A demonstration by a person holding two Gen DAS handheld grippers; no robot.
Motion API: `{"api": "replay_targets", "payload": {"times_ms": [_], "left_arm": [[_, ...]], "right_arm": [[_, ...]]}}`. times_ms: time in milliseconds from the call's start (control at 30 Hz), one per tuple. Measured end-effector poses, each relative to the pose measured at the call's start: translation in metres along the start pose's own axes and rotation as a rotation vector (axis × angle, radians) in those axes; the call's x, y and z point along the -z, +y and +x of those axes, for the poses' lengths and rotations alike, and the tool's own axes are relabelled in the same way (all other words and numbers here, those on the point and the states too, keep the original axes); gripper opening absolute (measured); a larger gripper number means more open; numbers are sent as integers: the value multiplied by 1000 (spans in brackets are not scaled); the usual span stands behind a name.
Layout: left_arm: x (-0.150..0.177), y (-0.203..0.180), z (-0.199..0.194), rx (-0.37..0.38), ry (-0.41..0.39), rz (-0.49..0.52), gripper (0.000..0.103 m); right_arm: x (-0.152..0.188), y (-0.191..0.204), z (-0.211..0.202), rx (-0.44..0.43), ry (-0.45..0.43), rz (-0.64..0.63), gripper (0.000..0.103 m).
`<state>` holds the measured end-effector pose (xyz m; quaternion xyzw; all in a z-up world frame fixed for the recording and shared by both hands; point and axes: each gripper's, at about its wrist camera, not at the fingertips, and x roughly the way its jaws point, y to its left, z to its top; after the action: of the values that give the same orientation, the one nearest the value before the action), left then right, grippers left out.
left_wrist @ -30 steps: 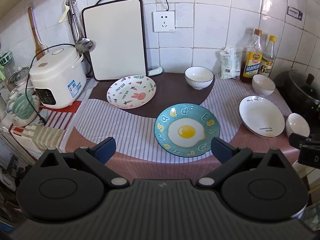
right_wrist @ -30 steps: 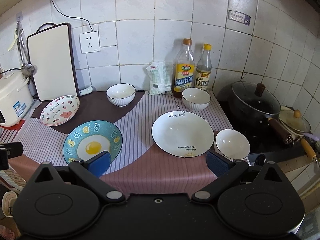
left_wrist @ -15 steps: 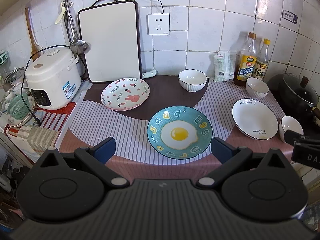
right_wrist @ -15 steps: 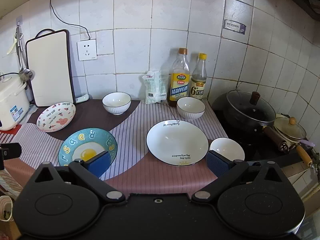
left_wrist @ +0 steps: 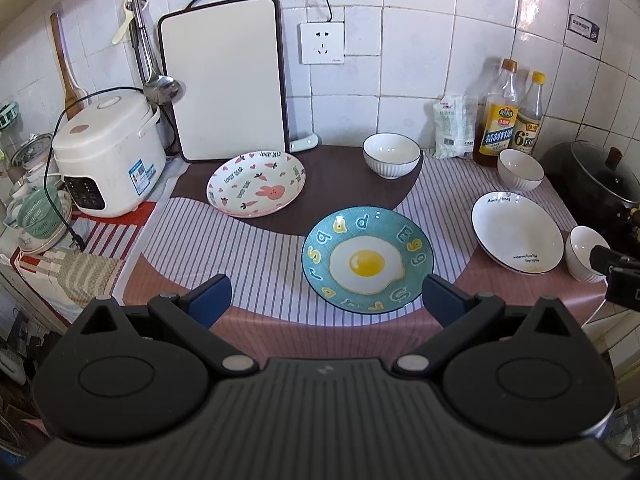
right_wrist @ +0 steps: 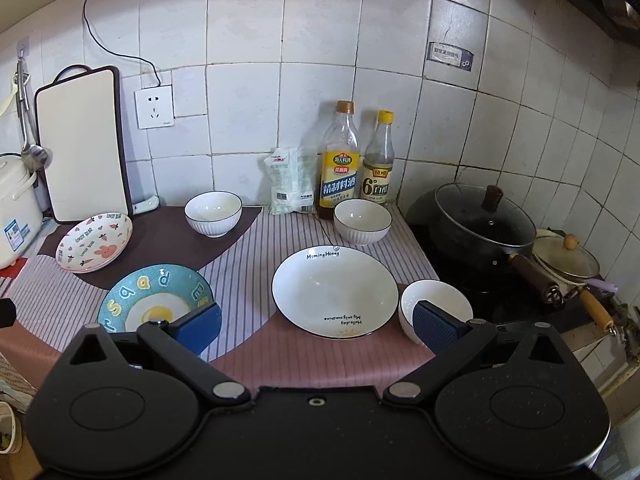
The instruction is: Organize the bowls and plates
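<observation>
Both tools hung above the near edge of the worktop (left_wrist: 280, 332), nothing gripped. My left tool (left_wrist: 325, 298) had its jaws spread wide and empty. The blue egg plate (left_wrist: 367, 259) lay just ahead of it, slightly toward its right finger, flat on the striped cloth. Further ahead and left of that tool sat the pink rabbit plate (left_wrist: 256, 183), flat, apart from the egg plate. Straight ahead, near the wall, stood a white ribbed bowl (left_wrist: 392, 155), upright.

My right tool (right_wrist: 316, 326) was also released, jaws wide apart, holding nothing. The big white plate (right_wrist: 335, 291) with black lettering lay right ahead of it, between its fingers in the right wrist view. A small white bowl (right_wrist: 436, 304) stood just beside that plate on the right, partly hidden behind the tool's right finger pad (right_wrist: 438, 328); I couldn't tell whether bowl and plate touched. Beyond the white plate stood another ribbed bowl (right_wrist: 362, 221), upright, close in front of two bottles (right_wrist: 339, 164) at the wall.

Far left of the left tool: rice cooker (left_wrist: 108, 156), with a cutting board (left_wrist: 226, 88) leaning on the tiles beside it. Far right of the right tool: black lidded pot (right_wrist: 484, 220) on the stove.
</observation>
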<state>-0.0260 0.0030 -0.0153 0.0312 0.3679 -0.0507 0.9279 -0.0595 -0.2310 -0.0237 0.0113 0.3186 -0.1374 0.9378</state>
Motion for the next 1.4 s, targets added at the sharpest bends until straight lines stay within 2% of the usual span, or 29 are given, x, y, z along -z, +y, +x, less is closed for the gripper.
{"api": "replay_targets", "payload": {"times_ms": [133, 233, 367, 433, 533, 600, 667, 767, 833, 967, 1067, 1167, 1267, 1333, 1400], "left_arm": [[1, 3, 5, 5, 4, -5, 103], [-1, 13, 6, 46, -14, -48, 103], [-5, 32, 9, 105, -32, -123, 103], [-8, 38, 14, 107, -31, -134, 103], [-15, 46, 29, 117, -11, -137, 102], [-18, 51, 44, 140, 5, -146, 101], [-17, 54, 66, 130, 36, -149, 99], [-15, 52, 97, 128, 89, -128, 92], [-12, 51, 118, 128, 109, -120, 91], [-4, 55, 168, 130, 215, -134, 77], [5, 57, 198, 190, 239, -128, 77], [12, 51, 220, 172, 217, -81, 78], [19, 52, 247, 169, 251, -98, 77], [21, 51, 262, 161, 276, -111, 75], [22, 53, 270, 164, 278, -113, 68]], "right_arm": [[5, 5, 0, -26, -27, -23, 103], [10, 9, 0, -74, -81, -40, 103], [15, 14, 0, -182, -194, -38, 103], [16, 14, 6, -257, -223, -2, 103], [11, 18, 29, -370, -155, 8, 103], [12, 22, 44, -420, -118, -13, 103], [16, 26, 61, -463, -81, -19, 103], [32, 30, 90, -523, 5, 28, 100], [40, 34, 110, -550, 55, 39, 96], [57, 46, 139, -598, 97, 31, 93], [66, 53, 159, -634, 107, 56, 93], [74, 61, 180, -628, 113, 79, 90], [80, 68, 200, -641, 133, 115, 81], [83, 72, 213, -659, 152, 121, 65], [84, 76, 220, -659, 164, 127, 61]]}}
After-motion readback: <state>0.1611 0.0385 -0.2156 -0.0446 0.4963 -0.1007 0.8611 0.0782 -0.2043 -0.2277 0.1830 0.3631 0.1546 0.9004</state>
